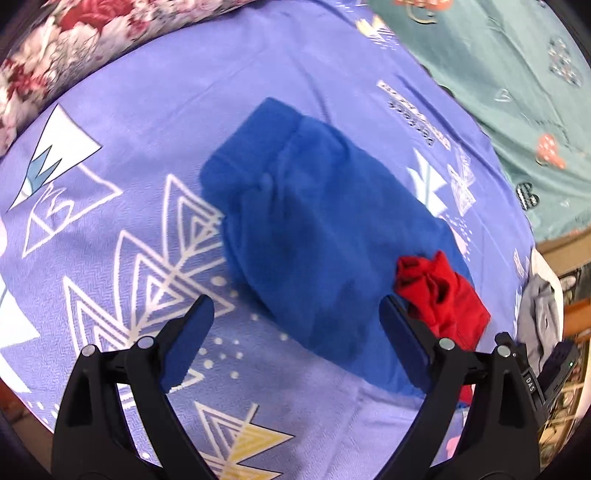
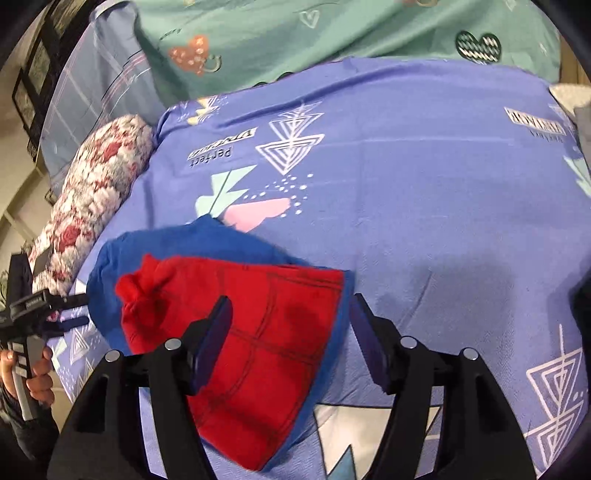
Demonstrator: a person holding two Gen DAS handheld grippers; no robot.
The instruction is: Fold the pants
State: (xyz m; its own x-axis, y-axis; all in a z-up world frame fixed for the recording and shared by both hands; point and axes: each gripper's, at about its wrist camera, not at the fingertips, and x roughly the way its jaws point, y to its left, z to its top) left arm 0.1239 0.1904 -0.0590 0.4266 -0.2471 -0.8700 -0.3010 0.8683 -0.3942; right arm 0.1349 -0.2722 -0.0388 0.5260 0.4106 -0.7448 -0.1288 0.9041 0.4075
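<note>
The pants [image 1: 317, 236] lie folded into a compact blue bundle on the bed, on a purple sheet [image 1: 155, 122] printed with white triangles and lettering. In the left wrist view the blue side faces up, with a bunched red part [image 1: 439, 295] sticking out at the lower right edge of the bundle. In the right wrist view the red part [image 2: 255, 332] lies on top, marked with thin dark lines, and blue cloth frames it on the far side and along the right edge. The left tongs [image 1: 297, 314] stand wide apart above the near end of the bundle, with nothing pinched between their blue pads; the right-hand pad is just beside the red cloth. The right tongs [image 2: 290, 306] are also apart, not clamped on anything; the right edge of the red and blue cloth lies in the gap between them, and whether the left pad touches it I cannot tell. A floral pillow [image 2: 92, 199] lies along the left side of the sheet, and a green blanket [image 2: 332, 29] with heart shapes lies beyond it. At the left edge of the right wrist view a hand [image 2: 33, 373] grips the handle of the other tool.
</note>
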